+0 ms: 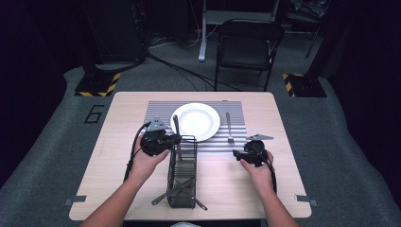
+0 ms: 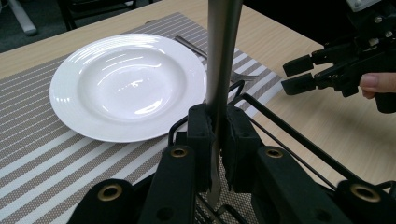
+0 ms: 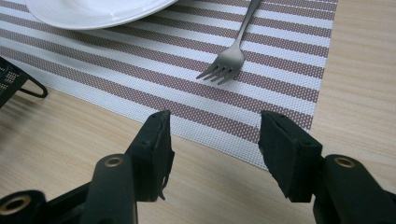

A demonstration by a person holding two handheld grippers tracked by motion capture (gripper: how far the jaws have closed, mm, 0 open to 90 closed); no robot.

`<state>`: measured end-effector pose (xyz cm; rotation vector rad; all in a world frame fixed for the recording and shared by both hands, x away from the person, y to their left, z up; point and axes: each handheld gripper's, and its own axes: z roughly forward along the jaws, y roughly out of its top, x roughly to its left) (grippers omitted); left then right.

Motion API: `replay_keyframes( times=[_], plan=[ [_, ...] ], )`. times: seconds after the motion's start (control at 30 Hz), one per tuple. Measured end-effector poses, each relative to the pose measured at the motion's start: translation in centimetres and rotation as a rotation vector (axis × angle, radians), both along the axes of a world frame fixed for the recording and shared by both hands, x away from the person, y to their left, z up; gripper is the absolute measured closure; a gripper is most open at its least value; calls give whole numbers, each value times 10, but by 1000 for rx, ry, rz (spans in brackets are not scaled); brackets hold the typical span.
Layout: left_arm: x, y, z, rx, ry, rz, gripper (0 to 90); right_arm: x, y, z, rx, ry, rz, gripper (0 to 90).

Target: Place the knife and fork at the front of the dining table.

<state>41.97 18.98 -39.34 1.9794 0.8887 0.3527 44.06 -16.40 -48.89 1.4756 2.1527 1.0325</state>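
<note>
My left gripper [image 1: 175,138] [image 2: 217,116] is shut on a flat steel utensil [image 2: 222,51], which stands upright at the far end of a black wire cutlery basket [image 1: 182,177]. In the high view the utensil [image 1: 176,125] rises beside the white plate [image 1: 195,121] [image 2: 126,84]. Its lower end is hidden between the pads. My right gripper [image 1: 235,152] [image 3: 215,135] hovers open over the bare table at the placemat's near edge, with nothing between its jaws. A fork [image 1: 229,127] [image 3: 229,60] lies on the striped placemat [image 1: 158,111] just beyond it, tines toward me.
More cutlery [image 1: 172,191] lies slanted in the near end of the basket, one piece poking out. The right gripper [image 2: 299,74] shows to the right in the left gripper view. A folding chair [image 1: 248,47] stands past the table's far edge.
</note>
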Motion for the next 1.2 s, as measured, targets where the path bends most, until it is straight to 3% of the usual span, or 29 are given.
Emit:
replay_keyframes(
  times=[0.23,0.33,0.47,1.2],
  plan=[
    [0,-6,4,24,5,-23,822,0,0,0,2,7,-1,436],
    [-1,-7,7,9,19,-33,823,0,0,-1,5,9,-3,436],
    [-2,-7,14,13,3,-30,823,0,0,-1,8,11,-3,435],
    [-12,-2,73,1,-63,-45,823,1,-2,-2,9,4,-3,435]
  ],
)
